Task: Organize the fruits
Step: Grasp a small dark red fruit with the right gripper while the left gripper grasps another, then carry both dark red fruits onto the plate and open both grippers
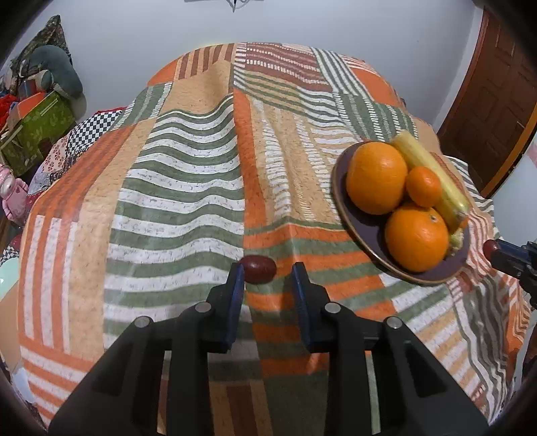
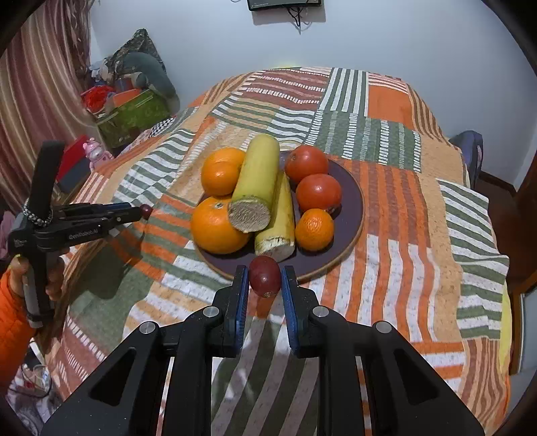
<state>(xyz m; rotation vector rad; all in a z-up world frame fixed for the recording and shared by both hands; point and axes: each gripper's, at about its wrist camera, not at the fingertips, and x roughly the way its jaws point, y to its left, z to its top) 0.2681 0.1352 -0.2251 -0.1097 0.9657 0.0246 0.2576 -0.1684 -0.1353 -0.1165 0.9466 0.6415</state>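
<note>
A dark red fruit (image 2: 264, 275) is pinched in the right tongs (image 2: 265, 278) just before the plate (image 2: 349, 187). Another (image 1: 259, 265) lies on the quilt (image 1: 188, 187) left of the plate, between the parted left tongs (image 1: 266, 272), not yet gripped. Oranges and the rest are already plated; two small fruits remain.

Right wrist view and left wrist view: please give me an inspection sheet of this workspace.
Surface: striped quilt, wrinkled.
Job's things: dark plate holds oranges, two red-orange fruits and two yellow cut stalks.
Clutter: green box and pink toy beside the table.
Grippers: right gripper shut on a red fruit at the plate's edge; left gripper open, second red fruit at its tips, grip unclear.
Cables: wires hang from a wall device.
Surroundings: curtain, wooden door.
</note>
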